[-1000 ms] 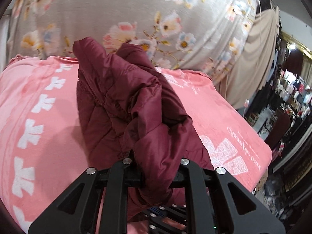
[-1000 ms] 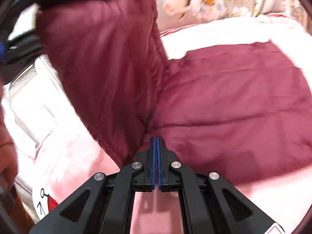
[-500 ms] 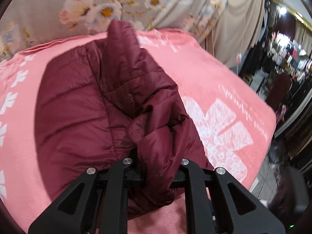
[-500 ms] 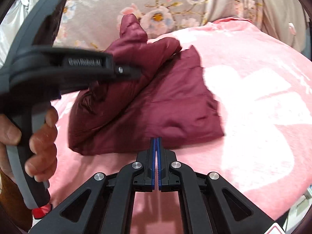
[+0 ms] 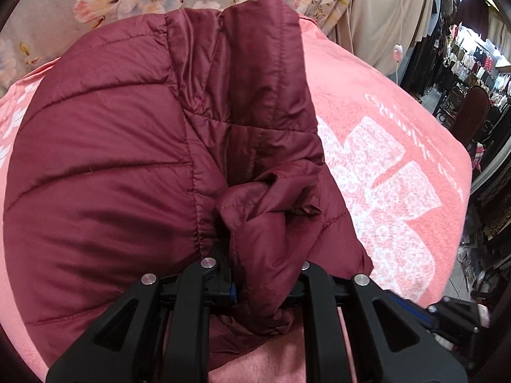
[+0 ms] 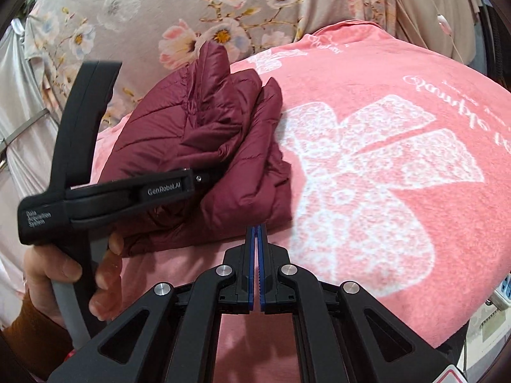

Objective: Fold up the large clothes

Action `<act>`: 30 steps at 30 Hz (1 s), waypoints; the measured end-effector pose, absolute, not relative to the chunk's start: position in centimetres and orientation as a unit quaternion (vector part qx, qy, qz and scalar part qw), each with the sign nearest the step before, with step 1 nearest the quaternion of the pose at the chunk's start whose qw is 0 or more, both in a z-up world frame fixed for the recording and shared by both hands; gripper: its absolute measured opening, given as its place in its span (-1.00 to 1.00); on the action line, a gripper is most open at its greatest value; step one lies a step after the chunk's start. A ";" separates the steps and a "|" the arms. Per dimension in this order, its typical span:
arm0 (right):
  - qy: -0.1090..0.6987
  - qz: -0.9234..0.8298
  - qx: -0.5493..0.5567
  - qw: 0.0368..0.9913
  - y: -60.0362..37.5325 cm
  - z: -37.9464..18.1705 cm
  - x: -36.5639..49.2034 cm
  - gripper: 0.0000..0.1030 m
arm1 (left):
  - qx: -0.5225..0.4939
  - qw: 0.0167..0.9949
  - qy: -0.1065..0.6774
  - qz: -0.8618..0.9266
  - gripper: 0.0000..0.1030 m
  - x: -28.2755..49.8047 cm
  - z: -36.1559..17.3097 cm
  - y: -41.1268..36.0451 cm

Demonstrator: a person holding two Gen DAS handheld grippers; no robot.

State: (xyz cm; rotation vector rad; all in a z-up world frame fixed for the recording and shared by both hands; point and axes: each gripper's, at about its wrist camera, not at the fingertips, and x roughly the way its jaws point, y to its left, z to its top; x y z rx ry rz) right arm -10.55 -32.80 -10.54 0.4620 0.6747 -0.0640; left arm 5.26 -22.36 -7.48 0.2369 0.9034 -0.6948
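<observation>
Maroon quilted jacket [image 6: 204,146] lies folded on the pink blanket [image 6: 383,198] that covers the bed, toward its far left part, close to the floral curtain [image 6: 166,6] behind. The left tool [image 5: 255,287] pinches a bunched fold of the jacket (the fabric spills out between its fingers), held by a hand [image 6: 64,274] in a brown sleeve. The right tool [image 6: 257,233] holds nothing, its blue pads nearly pressed together with a thin slit between, just beside the jacket's near edge.
</observation>
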 end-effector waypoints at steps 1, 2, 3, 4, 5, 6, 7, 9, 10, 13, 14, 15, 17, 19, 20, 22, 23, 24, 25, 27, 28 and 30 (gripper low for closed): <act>0.326 -0.031 0.226 0.917 -32.9 -10.5 -10.7 -0.93 | 0.112 0.836 0.426 -0.326 -0.73 5.3 -7.6 -22.4; 0.325 -0.030 0.226 0.918 -33.1 -10.4 -10.8 -0.89 | 0.110 0.837 0.425 -0.327 -0.71 5.2 -7.4 -22.3; 0.322 -0.030 0.224 0.919 -33.2 -10.3 -11.0 -0.83 | 0.107 0.836 0.424 -0.330 -0.69 5.1 -7.2 -22.1; 0.317 -0.030 0.220 0.922 -33.2 -10.0 -11.1 -0.81 | 0.093 0.835 0.424 -0.338 -0.58 5.0 -6.5 -21.6; 0.311 -0.029 0.217 0.925 -33.5 -9.6 -10.7 -0.76 | 0.081 0.832 0.425 -0.347 -0.43 4.9 -5.7 -21.5; 0.306 -0.026 0.212 0.928 -33.4 -9.2 -10.9 -0.73 | 0.061 0.831 0.423 -0.356 -0.31 4.6 -4.6 -21.0; 0.301 -0.024 0.210 0.930 -33.4 -8.9 -10.9 -0.70 | 0.045 0.831 0.417 -0.365 0.05 4.5 -3.5 -20.3; 0.287 -0.018 0.205 0.935 -33.3 -8.0 -11.0 -0.34 | -0.001 0.840 0.382 -0.386 0.32 4.1 -0.1 -18.2; 0.279 -0.014 0.205 0.938 -33.1 -7.5 -11.0 -0.24 | -0.012 0.844 0.369 -0.389 0.36 4.1 1.2 -17.5; 0.251 0.008 0.204 0.946 -32.5 -5.8 -10.3 -0.03 | -0.041 0.858 0.340 -0.382 0.38 5.5 5.3 -15.5; 0.244 0.020 0.202 0.948 -32.1 -5.1 -9.8 -0.01 | -0.046 0.861 0.338 -0.377 0.38 6.4 6.2 -15.0; 0.239 0.028 0.200 0.950 -31.7 -4.6 -9.4 -0.01 | -0.051 0.866 0.336 -0.368 0.38 7.5 7.1 -14.7; 0.229 0.041 0.189 0.954 -30.9 -3.6 -8.4 -0.01 | -0.047 0.873 0.334 -0.352 0.38 9.0 7.9 -15.1; 0.223 0.044 0.171 0.959 -30.2 -3.0 -7.7 -0.01 | -0.036 0.876 0.341 -0.340 0.38 10.9 8.2 -15.8; 0.223 0.040 0.158 0.961 -29.9 -2.8 -7.0 -0.01 | -0.034 0.872 0.349 -0.340 0.38 11.7 8.1 -16.2; 0.232 0.035 0.151 0.960 -29.9 -3.1 -5.7 -0.01 | -0.031 0.866 0.366 -0.339 0.38 13.6 7.9 -17.2; 0.240 0.036 0.159 0.957 -30.2 -3.5 -5.1 -0.01 | -0.027 0.865 0.371 -0.336 0.38 14.3 7.8 -17.7; 0.249 0.042 0.169 0.953 -30.5 -3.9 -4.5 -0.09 | -0.021 0.864 0.375 -0.335 0.38 14.9 7.6 -18.4; 0.261 0.053 0.182 0.947 -30.8 -4.5 -3.9 -0.23 | -0.010 0.862 0.382 -0.332 0.38 15.7 7.1 -19.4; 0.276 0.068 0.193 0.939 -31.0 -5.3 -3.3 -0.82 | 0.006 0.854 0.395 -0.338 0.37 16.9 6.0 -21.0; 0.275 0.069 0.198 0.938 -31.2 -5.5 -3.3 -0.84 | 0.011 0.849 0.403 -0.341 0.34 17.2 5.4 -21.7; 0.244 0.085 0.245 0.934 -32.7 -5.3 -4.5 -0.89 | 0.023 0.837 0.423 -0.347 0.29 17.4 4.0 -22.9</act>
